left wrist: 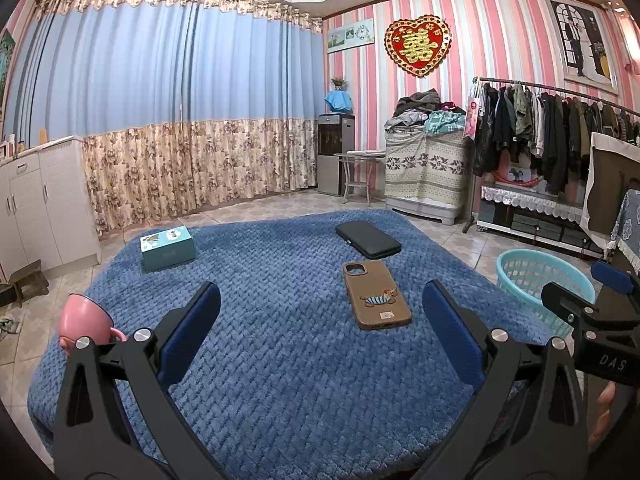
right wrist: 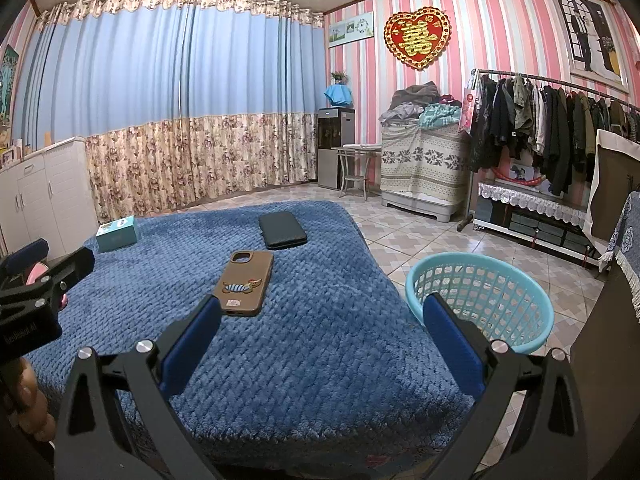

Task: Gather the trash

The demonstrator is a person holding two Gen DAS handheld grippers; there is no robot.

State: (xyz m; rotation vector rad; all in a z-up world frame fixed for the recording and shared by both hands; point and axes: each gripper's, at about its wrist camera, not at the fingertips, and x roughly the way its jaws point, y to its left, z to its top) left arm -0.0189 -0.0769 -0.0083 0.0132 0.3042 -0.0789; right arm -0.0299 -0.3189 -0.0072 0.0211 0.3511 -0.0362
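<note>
Left gripper (left wrist: 321, 328): blue-padded fingers spread wide, nothing between them, poised above a blue quilted blanket (left wrist: 280, 360) that covers the surface.
Right gripper (right wrist: 321, 336): fingers likewise spread apart and empty, over the blanket's right-hand part.
Brown phone case (left wrist: 376, 295): lies flat on the blanket, ahead of the left gripper and slightly right of its centre line; in the right wrist view it sits just beyond the left finger tip, apart from it.
Black case (left wrist: 368, 239): flat on the blanket, just beyond the phone case, not touching it.
Teal box (left wrist: 167, 248): far left part of the blanket, well apart from both grippers.
Pink cup (left wrist: 86, 320): at the blanket's left edge, beside the left gripper's left finger; the right wrist view shows only a pink sliver behind the other gripper's body.
Turquoise basket (right wrist: 480, 300): on the tiled floor just right of the blanket, empty; seen whole only in the right wrist view, behind the right finger; the left wrist view shows it partly hidden by the right gripper's body.
</note>
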